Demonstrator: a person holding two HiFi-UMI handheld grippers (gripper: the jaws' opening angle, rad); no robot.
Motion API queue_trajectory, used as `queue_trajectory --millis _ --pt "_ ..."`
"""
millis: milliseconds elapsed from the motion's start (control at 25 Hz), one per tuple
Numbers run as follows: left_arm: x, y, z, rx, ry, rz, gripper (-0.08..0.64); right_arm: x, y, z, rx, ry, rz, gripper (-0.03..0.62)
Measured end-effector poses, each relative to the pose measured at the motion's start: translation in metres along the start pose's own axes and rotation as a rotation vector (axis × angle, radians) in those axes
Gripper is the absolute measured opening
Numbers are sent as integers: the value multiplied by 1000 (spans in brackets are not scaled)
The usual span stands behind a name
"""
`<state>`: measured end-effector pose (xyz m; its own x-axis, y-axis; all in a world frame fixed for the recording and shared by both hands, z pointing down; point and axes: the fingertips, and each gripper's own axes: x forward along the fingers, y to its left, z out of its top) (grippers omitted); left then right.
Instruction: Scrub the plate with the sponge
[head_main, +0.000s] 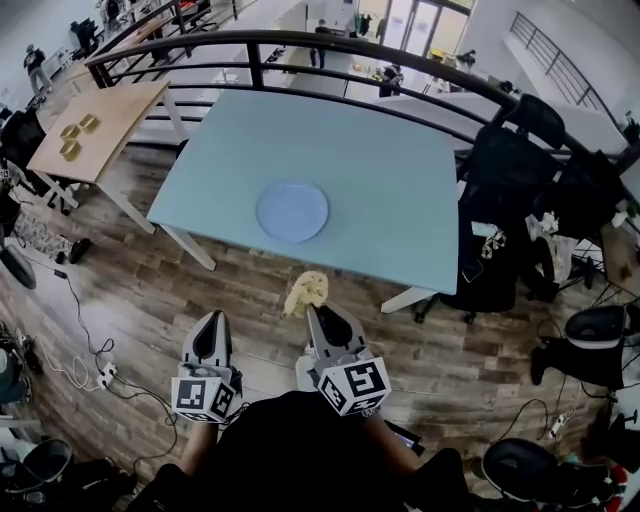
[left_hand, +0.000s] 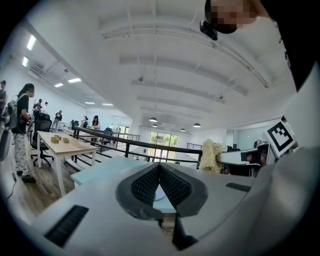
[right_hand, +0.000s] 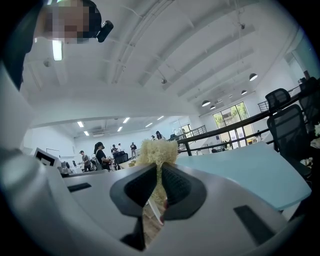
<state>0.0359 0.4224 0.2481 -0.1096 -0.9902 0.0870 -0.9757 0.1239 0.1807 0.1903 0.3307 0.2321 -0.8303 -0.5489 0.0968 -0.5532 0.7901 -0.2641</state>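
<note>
Yellow fibrous sponge (head_main: 306, 291): clamped between the jaws of the right gripper (head_main: 312, 306), with its ragged tuft standing out past the tips. It is held over the wooden floor (head_main: 150, 300), short of the table's near edge.
Pale blue round plate (head_main: 292, 211): lies flat and bare on the light blue tabletop (head_main: 400, 170), towards the near side and well apart from the sponge.
Left gripper (head_main: 212, 322): jaws drawn together at the tips with nothing between them. It hangs beside the right one, also off the table.
Step in hand: most likely carrying the sponge forward to the plate; no scrubbing has begun.
Doing it well: bring the tuft down onto the plate's middle, not the hard jaw tips, then work in circles out to the rim under light pressure.
Risk: the plate sits loose and may skate across the smooth top, so the free left gripper could steady its rim.
</note>
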Motion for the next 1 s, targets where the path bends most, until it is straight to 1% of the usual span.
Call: queue_trajectory --millis 480,720,1000 --pt "84 29 16 -16 -20 33 3 84 -44 25 -23 14 24 34" --pt "110 28 13 -30 -18 19 3 97 -61 26 -12 25 12 34" --pt "128 24 12 -28 -8 0 3 105 -78 28 11 19 -12 34"
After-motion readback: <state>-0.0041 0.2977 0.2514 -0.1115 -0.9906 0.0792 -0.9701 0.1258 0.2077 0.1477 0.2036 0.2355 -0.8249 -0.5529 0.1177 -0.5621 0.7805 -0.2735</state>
